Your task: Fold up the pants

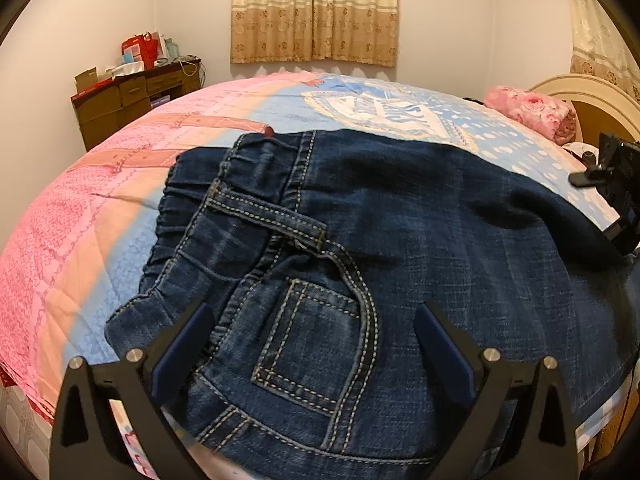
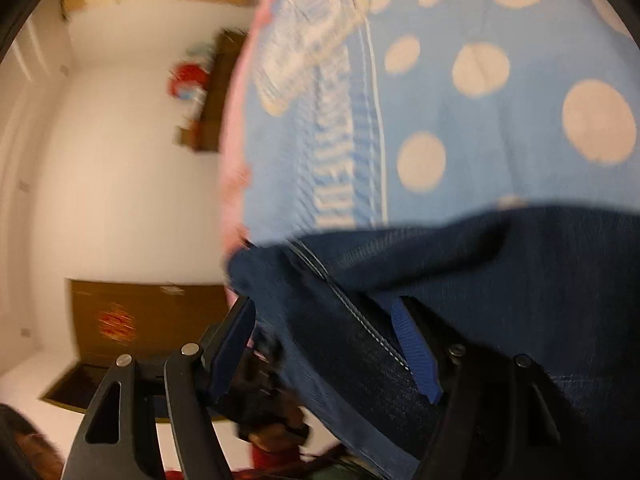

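Observation:
Dark blue denim pants (image 1: 360, 240) lie on the bed, waistband with elastic at the left, a stitched pocket near me. My left gripper (image 1: 312, 320) is open just over the waist and pocket area, its jaws either side of the pocket, not gripping. In the blurred, rotated right wrist view my right gripper (image 2: 326, 320) has its jaws apart around a raised fold of the pants (image 2: 440, 272); the cloth lies between the blue pads (image 2: 416, 352). The right gripper's body (image 1: 616, 184) shows at the right edge of the left wrist view.
The bed sheet (image 1: 120, 216) is pink at the left and blue with pale dots at the right. A pink rolled blanket (image 1: 532, 112) lies by the headboard (image 1: 592, 96). A brown dresser (image 1: 132, 96) with clutter stands at the far wall.

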